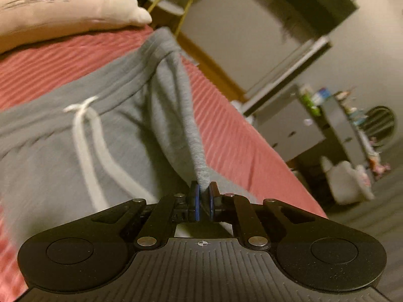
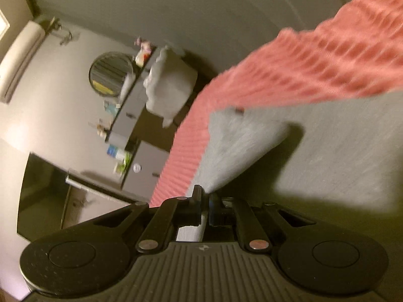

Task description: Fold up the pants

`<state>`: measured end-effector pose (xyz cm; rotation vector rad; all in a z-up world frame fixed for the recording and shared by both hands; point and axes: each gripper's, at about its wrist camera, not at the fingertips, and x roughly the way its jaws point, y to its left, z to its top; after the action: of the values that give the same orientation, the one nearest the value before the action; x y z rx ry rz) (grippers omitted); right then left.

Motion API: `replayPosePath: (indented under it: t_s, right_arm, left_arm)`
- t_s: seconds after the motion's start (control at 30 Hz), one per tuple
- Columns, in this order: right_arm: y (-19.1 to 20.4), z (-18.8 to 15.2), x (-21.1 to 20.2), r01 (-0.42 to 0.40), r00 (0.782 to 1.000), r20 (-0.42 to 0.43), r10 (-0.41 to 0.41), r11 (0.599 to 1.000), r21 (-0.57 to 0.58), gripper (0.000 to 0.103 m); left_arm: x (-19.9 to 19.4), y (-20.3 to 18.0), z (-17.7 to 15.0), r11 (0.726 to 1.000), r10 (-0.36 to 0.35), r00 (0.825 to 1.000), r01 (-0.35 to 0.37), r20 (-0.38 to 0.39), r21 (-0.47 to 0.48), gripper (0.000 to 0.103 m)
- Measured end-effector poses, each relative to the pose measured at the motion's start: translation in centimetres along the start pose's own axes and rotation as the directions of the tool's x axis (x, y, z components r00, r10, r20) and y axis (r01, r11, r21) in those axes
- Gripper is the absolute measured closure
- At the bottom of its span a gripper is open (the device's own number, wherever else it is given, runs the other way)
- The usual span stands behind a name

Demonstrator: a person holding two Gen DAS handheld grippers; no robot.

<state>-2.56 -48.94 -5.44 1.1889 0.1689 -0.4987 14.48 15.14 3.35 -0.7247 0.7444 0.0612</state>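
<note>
The gray pants [image 1: 105, 136] lie spread on the bed's pink ribbed cover [image 1: 75, 60], white drawstring [image 1: 85, 130] trailing from the waistband, near a pale pillow [image 1: 63, 2]. The left hand-held gripper [image 1: 204, 196] pinches a raised ridge of the gray cloth between its blue pads. The right hand-held gripper [image 2: 204, 198] is pressed together on a lifted corner of the pants [image 2: 241, 146].

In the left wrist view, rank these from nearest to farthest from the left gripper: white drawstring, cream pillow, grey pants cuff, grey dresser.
1. Grey pants cuff: pinched in the left gripper, running straight ahead.
2. White drawstring: ahead-left, on the waistband.
3. Cream pillow: far upper left, on the red bedspread.
4. Grey dresser: off the bed, at right; pillow versus dresser is too close to call.
</note>
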Motion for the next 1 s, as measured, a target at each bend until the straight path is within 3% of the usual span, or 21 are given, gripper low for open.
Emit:
replayPosePath:
  t_s: [0.1,0.17,0.23,0.3,0.37,0.4,0.5,0.63,0.77,0.8,0.83,0.9,0.93,1.0]
  right_arm:
    - [0.1,0.4,-1.4,0.084,0.996,0.045,-0.083,0.996,-0.032,0.100]
    - [0.2,0.3,-1.2,0.123,0.992,0.028,-0.121,0.990,-0.071,0.099]
    - [0.1,0.0,-0.5,0.172,0.984,-0.029,-0.175,0.982,-0.073,0.095]
    - [-0.4,-0.2,-0.1,0.220,0.971,-0.076,-0.225,0.973,-0.070,0.095]
    - [-0.9,-0.1,0.4,0.253,0.958,-0.124,-0.259,0.965,-0.066,0.080]
    - [-1.4,-0.1,0.6,0.244,0.958,-0.143,-0.248,0.969,-0.048,0.065]
    - [-2.4,-0.2,1.0,0.182,0.967,-0.185,-0.175,0.983,0.022,0.055]
    - [-2.4,-0.6,1.8,0.130,0.975,-0.181,-0.127,0.991,0.003,0.044]
    - [-2.1,-1.2,3.5,0.049,0.981,-0.188,-0.045,0.999,0.017,0.044]
    - [-1.9,-1.5,3.8,0.039,0.983,-0.180,-0.037,0.999,0.009,0.051]
    - [-1.7,-1.7,4.2,0.046,0.983,-0.177,-0.048,0.999,-0.013,0.070]
    - [-1.3,-2.2,5.0,0.082,0.978,-0.187,-0.091,0.995,-0.055,0.088]
    - [-1.4,-2.4,5.3,0.090,0.978,-0.185,-0.099,0.994,-0.058,0.089]
    - [-1.6,-2.5,5.3,0.077,0.982,-0.171,-0.081,0.997,-0.028,0.089]
  left_arm:
    - [-1.6,2.2,-2.7,0.999,0.035,0.998,-0.034,-0.044,0.015,0.093]
    - [-0.9,3.8,-3.2,0.997,0.081,0.995,-0.081,-0.050,-0.003,0.091]
    - [-0.7,4.5,-2.9,0.990,0.141,0.990,-0.141,-0.007,-0.028,0.079]
    - [-0.5,4.6,-2.5,0.989,0.149,0.987,-0.147,0.060,-0.033,0.038]
    - [-0.2,4.4,-2.0,0.989,0.149,0.984,-0.147,0.100,-0.020,0.023]
    - [0.0,4.4,-2.0,0.989,0.147,0.984,-0.146,0.101,-0.015,0.017]
    - [1.8,4.7,-1.2,0.990,0.134,0.988,-0.131,0.078,-0.047,0.014]
    - [4.3,6.2,-0.8,0.984,0.104,0.994,-0.099,0.029,-0.151,0.014]
    - [6.0,7.5,0.2,0.966,0.064,0.997,-0.051,0.043,-0.252,0.017]
    - [6.2,7.7,0.6,0.961,0.052,0.998,-0.037,0.046,-0.273,0.025]
    - [6.6,7.9,1.0,0.952,0.031,0.999,-0.019,0.034,-0.305,0.032]
    - [7.6,8.5,1.7,0.938,0.008,1.000,-0.012,-0.014,-0.347,0.051]
    - [8.0,8.8,2.0,0.931,0.012,0.999,-0.025,-0.039,-0.365,0.057]
    - [8.5,9.3,2.4,0.921,0.022,0.998,-0.044,-0.060,-0.387,0.083]
